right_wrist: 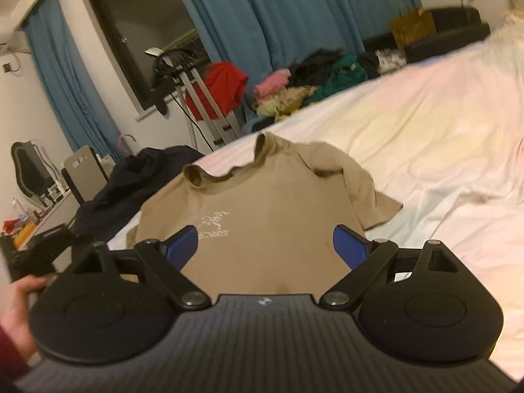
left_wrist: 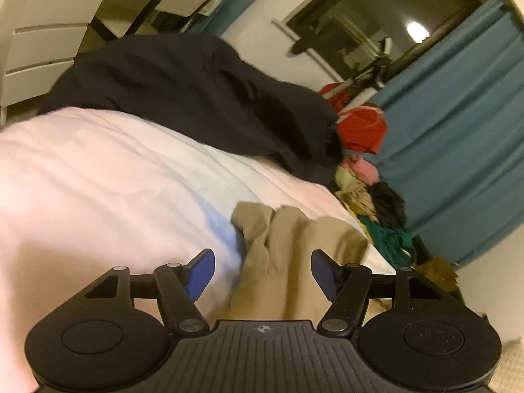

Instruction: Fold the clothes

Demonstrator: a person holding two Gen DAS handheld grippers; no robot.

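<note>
A tan T-shirt (right_wrist: 262,203) lies face up on the bed, collar pointing away, with a small white print on the chest and one sleeve rumpled at the right. My right gripper (right_wrist: 265,245) hovers over its lower half, blue pads wide apart and nothing pinched. In the left wrist view a bunched edge of the tan T-shirt (left_wrist: 288,249) lies between the blue pads of my left gripper (left_wrist: 262,271), which stand apart from the cloth on both sides.
The bed's pale pink-white cover (left_wrist: 98,180) spreads all around. A dark navy garment (left_wrist: 196,98) is heaped at the bed's far edge. Beyond lie a pile of coloured clothes (right_wrist: 311,88), a red garment on a stand (right_wrist: 222,88) and blue curtains (right_wrist: 278,16). A hand (right_wrist: 19,298) shows at lower left.
</note>
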